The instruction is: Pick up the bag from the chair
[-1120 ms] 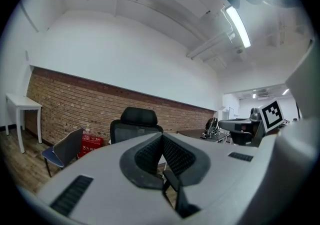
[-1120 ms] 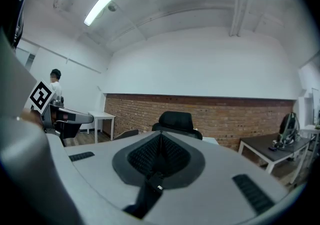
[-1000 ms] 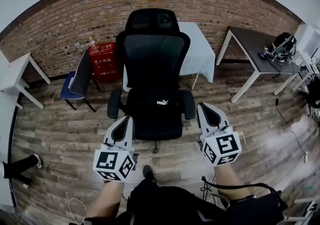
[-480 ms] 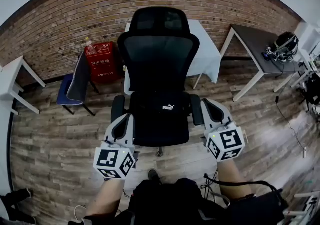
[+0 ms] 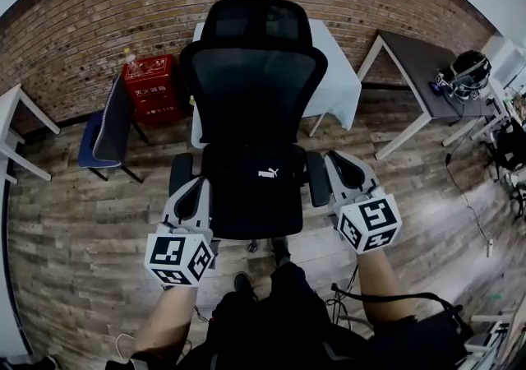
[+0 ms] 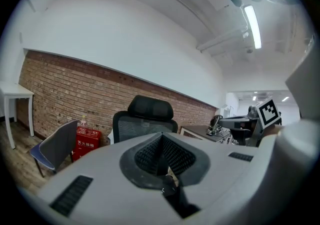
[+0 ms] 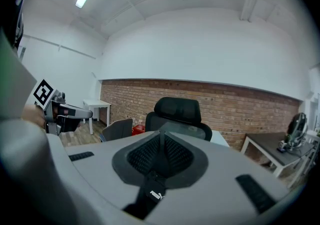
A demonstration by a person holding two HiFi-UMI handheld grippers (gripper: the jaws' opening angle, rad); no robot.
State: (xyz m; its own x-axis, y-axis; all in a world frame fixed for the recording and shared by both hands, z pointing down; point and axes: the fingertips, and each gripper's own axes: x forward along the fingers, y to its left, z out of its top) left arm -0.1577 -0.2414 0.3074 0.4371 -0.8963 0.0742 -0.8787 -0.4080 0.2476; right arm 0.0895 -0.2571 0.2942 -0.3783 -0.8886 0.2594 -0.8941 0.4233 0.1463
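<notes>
As the person steps in on the black mesh-backed office chair, both tools have come forward. A second ago they hung short of the seat's front edge; now they flank it.

Left gripper: just beside the left armrest, jaws pressed together with nothing between them. Its own view confirms the pads meeting in a single seam.

Right gripper: just beside the right armrest, jaws likewise pressed together and empty.

Task item: the black fabric bag with a white logo lies flat on the seat, between the two grippers and untouched. It is dark on dark, so its outline is hard to trace and no handle can be made out. In the right gripper view the logo shows low, beneath the closed pads.

Assessment: the approach looks nearly done and the grasp has not begun. Either gripper must spread its jaws before it can take hold, and a strap or fold of fabric must first be found.

Surroundings: a red box stands by the brick wall, well apart.
</notes>
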